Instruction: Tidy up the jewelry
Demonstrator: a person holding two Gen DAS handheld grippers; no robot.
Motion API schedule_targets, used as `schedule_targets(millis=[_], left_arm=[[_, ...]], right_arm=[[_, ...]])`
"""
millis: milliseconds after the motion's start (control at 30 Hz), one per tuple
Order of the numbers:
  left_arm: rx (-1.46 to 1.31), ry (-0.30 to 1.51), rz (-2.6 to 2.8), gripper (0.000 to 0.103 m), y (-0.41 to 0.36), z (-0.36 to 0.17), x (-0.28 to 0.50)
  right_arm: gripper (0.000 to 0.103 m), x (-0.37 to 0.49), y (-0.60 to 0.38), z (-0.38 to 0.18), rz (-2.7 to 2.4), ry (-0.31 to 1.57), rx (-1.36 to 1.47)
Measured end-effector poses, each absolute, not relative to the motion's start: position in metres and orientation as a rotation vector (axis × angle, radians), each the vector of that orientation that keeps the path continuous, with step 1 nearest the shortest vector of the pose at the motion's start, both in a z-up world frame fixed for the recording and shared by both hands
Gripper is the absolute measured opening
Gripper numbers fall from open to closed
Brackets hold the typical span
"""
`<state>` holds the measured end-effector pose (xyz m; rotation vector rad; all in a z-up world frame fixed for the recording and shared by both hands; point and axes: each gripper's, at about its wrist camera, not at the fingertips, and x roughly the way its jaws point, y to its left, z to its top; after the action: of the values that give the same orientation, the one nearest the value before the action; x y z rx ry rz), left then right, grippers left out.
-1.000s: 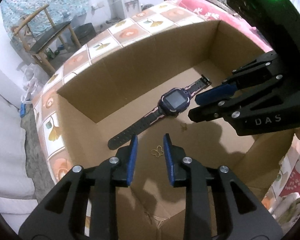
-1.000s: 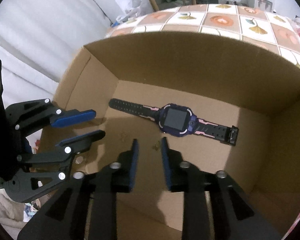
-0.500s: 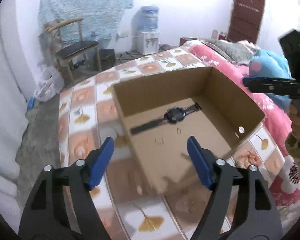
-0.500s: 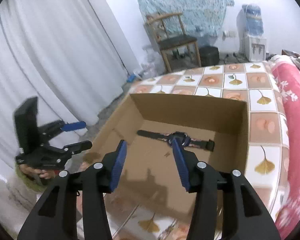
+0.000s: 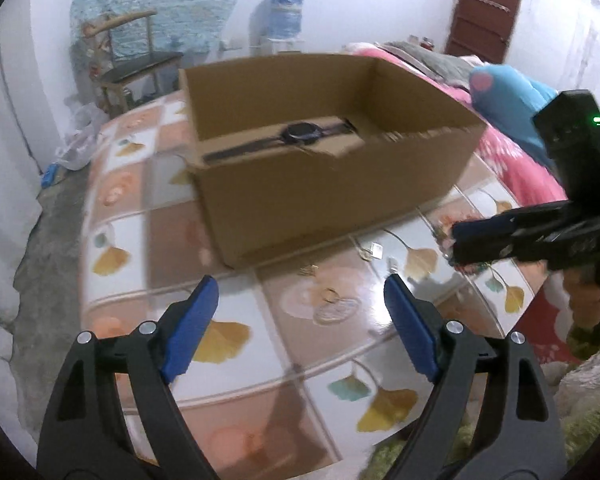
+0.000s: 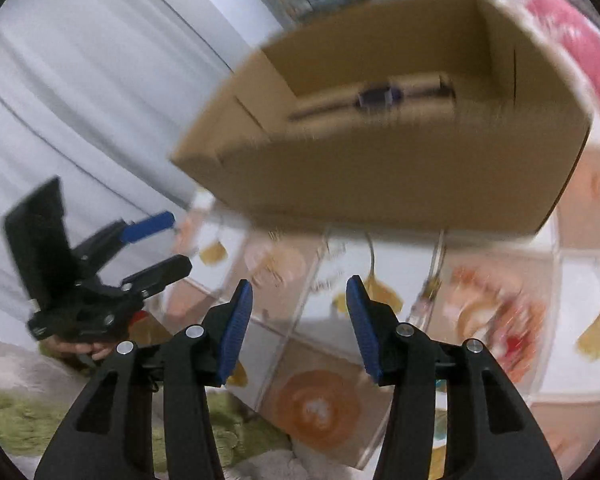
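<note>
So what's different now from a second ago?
Both grippers have pulled back out of the cardboard box and away from it, over the patterned table. The left gripper has gone from nearly closed jaws to wide, opening further, empty; the right gripper opened partway, empty. The watch stayed in the box.
</note>
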<state>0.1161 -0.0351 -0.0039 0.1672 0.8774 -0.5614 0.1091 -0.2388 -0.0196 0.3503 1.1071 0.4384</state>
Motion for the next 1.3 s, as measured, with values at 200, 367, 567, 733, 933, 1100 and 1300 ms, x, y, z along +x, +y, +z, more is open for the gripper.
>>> schedule_targets(millis=[200,367,567,733,933,1100,1300], left_arm=[[0.241,0.857,-0.572,0.08,-0.055,-0.021,0.107],[0.252,0.858,-0.556,0.077,-0.06,-0.026,0.108],[0.275,0.844,-0.551,0.077,-0.064,-0.027,0.104],[0.266,0.838,-0.554,0.073,-0.064,-0.029,0.108],[0.253,0.835,-0.569,0.067,-0.064,-0.027,0.113],[0.245,0.844,-0.605,0.06,-0.069,-0.031,0.118],[0.272,0.84,-0.688,0.049,-0.091,-0.037,0.125]], right_arm=[[0.046,0.111,-0.227,-0.027,0.37,1.103,0.31],[0.041,0.128,-0.217,-0.038,0.242,1.092,0.247],[0.037,0.138,-0.194,-0.047,0.21,1.08,0.125],[0.033,0.132,-0.181,-0.049,0.186,1.058,-0.021],[0.033,0.124,-0.184,-0.05,0.193,1.067,-0.084],[0.033,0.118,-0.203,-0.045,0.223,1.061,-0.014],[0.033,0.109,-0.214,-0.033,0.234,1.012,0.049]])
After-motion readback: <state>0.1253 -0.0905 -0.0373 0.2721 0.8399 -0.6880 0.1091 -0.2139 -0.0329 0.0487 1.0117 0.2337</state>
